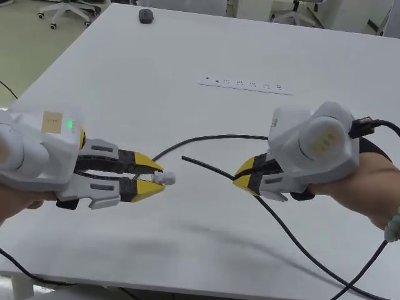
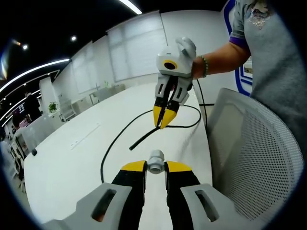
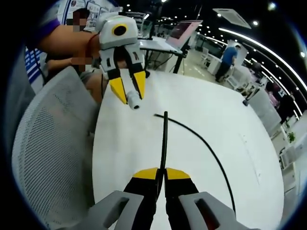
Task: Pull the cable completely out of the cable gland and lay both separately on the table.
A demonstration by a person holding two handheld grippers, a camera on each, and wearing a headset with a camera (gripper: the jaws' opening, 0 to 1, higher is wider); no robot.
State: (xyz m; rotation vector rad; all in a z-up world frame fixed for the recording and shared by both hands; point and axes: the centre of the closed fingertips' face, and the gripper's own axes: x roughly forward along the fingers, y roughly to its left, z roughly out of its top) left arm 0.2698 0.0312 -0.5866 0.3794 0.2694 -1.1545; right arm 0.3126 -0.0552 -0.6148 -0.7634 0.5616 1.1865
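left gripper (image 1: 149, 177), low over the white table (image 1: 156, 75), pinches the small white cable gland (image 1: 165, 179) between its narrow jaw tips. right gripper (image 1: 245, 177) is clamped on the black cable (image 1: 209, 167), whose free end sits near the gland, not touching.

Cable gland (image 1: 166, 179): small, pale grey-white, short threaded barrel with a nut. Pinched between the yellow tips of the left gripper (image 1: 160, 178), raised off the surface (image 1: 156, 75), with nothing threaded through it.

Cable (image 1: 206, 167): thin, black, fully out of the gland. Clamped in the right gripper (image 1: 239, 178). A short free end juts toward the gland and stops near it without touching. Behind the jaws it slopes off toward the near right edge. A further black run arcs flat across the surface between the grippers.
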